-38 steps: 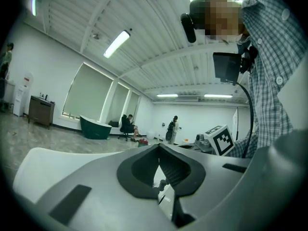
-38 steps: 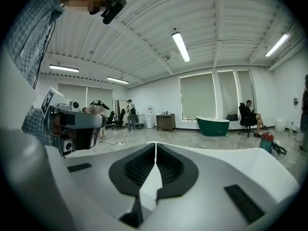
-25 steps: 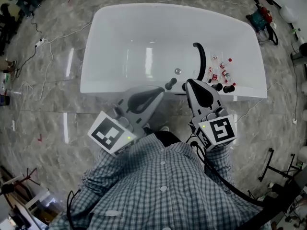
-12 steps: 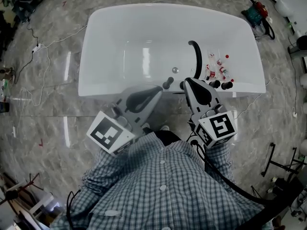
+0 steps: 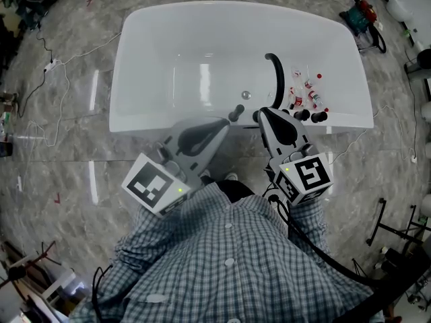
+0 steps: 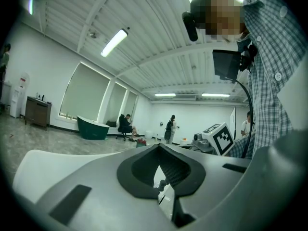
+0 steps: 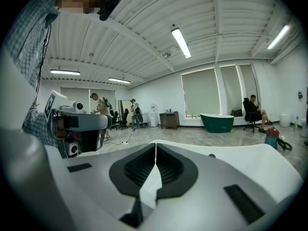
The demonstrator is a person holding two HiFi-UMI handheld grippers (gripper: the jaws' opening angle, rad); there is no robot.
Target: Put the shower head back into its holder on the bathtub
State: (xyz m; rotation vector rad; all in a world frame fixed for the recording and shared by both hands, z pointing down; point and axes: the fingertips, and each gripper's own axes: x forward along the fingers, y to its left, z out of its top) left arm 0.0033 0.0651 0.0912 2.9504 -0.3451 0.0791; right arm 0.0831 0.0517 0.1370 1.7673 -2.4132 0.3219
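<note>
The left gripper (image 5: 225,123) is hovering at the near rim of the white bathtub (image 5: 145,59). In the left gripper view its jaws are meeting at the tips, with nothing between them. Just beyond them, a black knob (image 5: 236,113) is standing on the rim. Inside the tub, a small round drain (image 5: 246,95) is showing on the floor. To its right the black shower head (image 5: 277,79) is lying inside the tub, curving from a hooked far end down toward the near rim. It is not sitting in any fitting on the rim. The right gripper (image 5: 262,113) is pointing at the rim just beside the shower head's near end, its jaws pressed together on nothing. Farther right, several small red-capped bottles (image 5: 306,94) are lying scattered on the tub floor, and two more black knobs (image 5: 311,117) are standing on the rim below them.
</note>
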